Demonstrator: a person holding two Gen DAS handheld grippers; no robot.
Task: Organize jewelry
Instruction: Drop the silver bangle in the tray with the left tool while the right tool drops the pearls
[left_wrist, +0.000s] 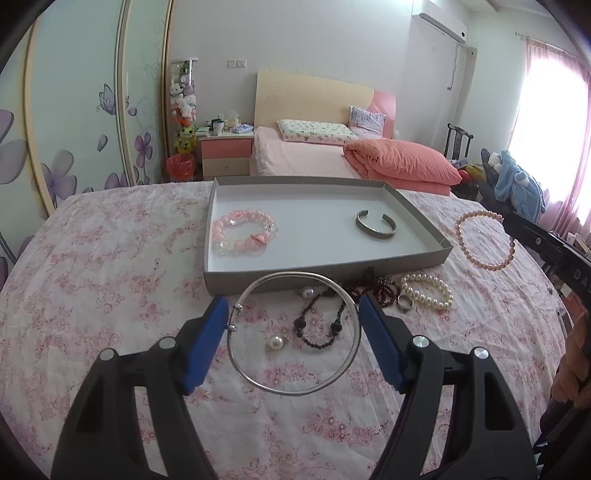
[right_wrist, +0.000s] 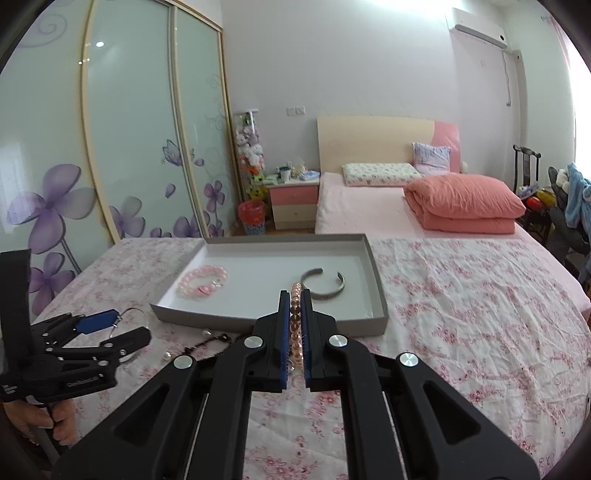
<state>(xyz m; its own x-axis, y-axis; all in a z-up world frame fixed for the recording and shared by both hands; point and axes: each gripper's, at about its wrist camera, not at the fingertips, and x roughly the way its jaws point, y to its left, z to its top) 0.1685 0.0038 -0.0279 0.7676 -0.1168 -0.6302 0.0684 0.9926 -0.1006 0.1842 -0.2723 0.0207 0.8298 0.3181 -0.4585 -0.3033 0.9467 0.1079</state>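
My left gripper (left_wrist: 293, 308) is shut on a thin silver bangle (left_wrist: 295, 393), its blue pads pressing the ring's two sides above the flowered cloth. My right gripper (right_wrist: 295, 293) is shut on a peach pearl strand (right_wrist: 295, 317), which hangs as a loop (left_wrist: 484, 240) right of the tray in the left wrist view. Just beyond both grippers lies the grey tray (left_wrist: 325, 275), holding a pink bead bracelet (left_wrist: 243, 232) and a metal cuff (left_wrist: 376, 223). In the right wrist view the left gripper (right_wrist: 118, 328) is at the lower left, in a hand.
In front of the tray lie a white pearl bracelet (left_wrist: 428, 291), a ring (left_wrist: 405, 302), a dark bead necklace (left_wrist: 321, 326) and two pearl earrings (left_wrist: 275, 343). A bed (left_wrist: 314, 155) and a nightstand (left_wrist: 225, 155) stand behind the table, a wardrobe on the left.
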